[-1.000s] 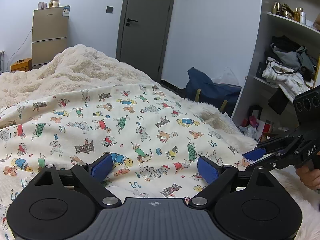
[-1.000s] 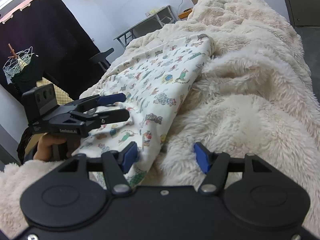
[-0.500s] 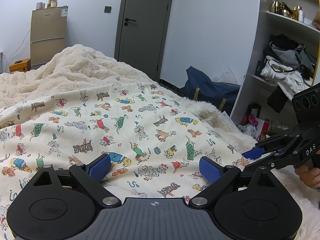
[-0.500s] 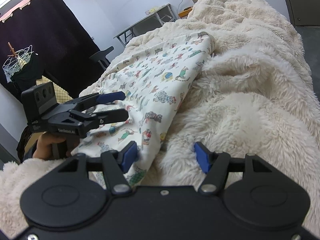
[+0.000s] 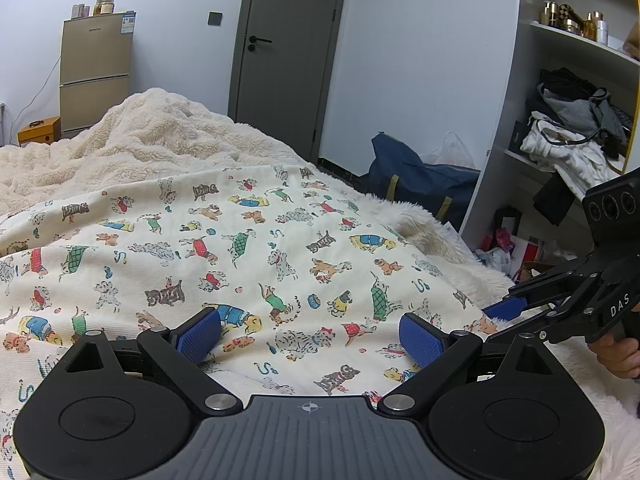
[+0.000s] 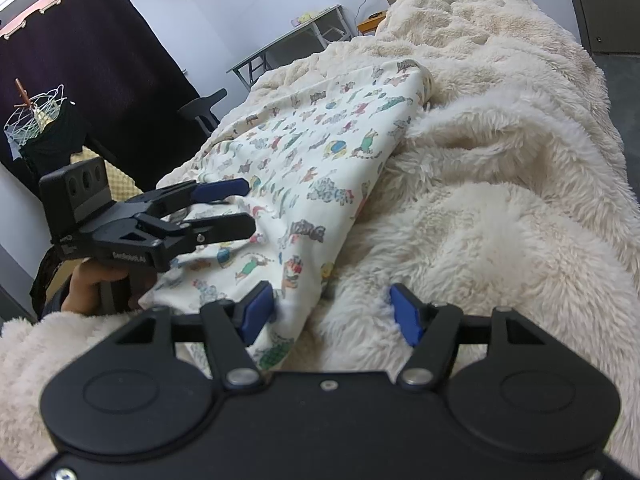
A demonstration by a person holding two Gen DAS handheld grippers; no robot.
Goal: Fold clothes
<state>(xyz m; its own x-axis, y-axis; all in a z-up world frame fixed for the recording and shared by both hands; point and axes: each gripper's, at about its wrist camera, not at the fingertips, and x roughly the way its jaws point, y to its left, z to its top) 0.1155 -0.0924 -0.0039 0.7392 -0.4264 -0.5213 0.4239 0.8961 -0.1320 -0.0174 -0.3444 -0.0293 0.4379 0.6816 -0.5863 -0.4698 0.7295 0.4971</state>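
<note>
The cloth, cream with small printed dogs, lies spread on a fluffy blanket on the bed. In the left wrist view the left gripper stands wide open over the near edge of the cloth, holding nothing. The right gripper comes in at the right edge, where the cloth ends on the blanket. Beyond the bed there is free floor before a door, a blue bag and shelves.

In the right wrist view the right gripper is open, empty, across the cloth's right edge: one pad on cloth, the other on bare blanket. The left gripper hovers open at the left.
</note>
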